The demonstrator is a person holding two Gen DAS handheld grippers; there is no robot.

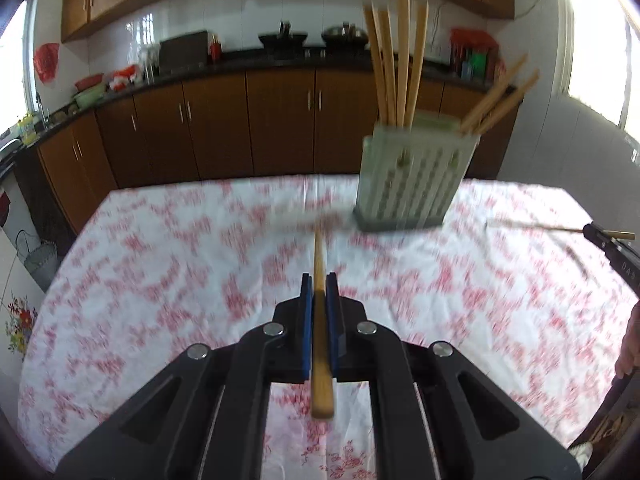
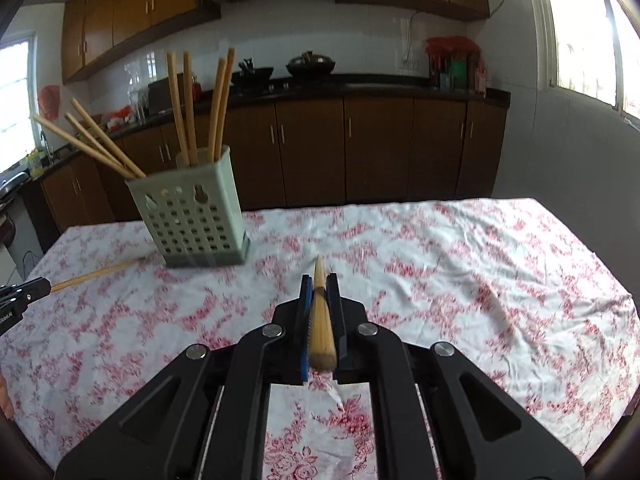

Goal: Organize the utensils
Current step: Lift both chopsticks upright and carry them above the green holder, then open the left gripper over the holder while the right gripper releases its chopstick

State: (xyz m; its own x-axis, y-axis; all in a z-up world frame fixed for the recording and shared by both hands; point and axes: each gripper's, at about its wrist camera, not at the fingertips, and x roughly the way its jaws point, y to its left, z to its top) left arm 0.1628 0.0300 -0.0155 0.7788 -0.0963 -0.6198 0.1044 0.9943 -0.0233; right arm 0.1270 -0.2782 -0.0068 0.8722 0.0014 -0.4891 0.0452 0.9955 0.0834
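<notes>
Got one chopstick clenched in my left tool and another chopstick in my right tool (both aimed forward), ready for the holder near the counter's far edge.

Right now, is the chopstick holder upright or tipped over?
Upright. The holder stands on its base on the tablecloth, open top up, with chopsticks sticking out of it.

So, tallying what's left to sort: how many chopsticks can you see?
9: seven standing in the holder, four upright and three leaning, plus one in each gripper, left and right. More may be hidden inside.
</notes>
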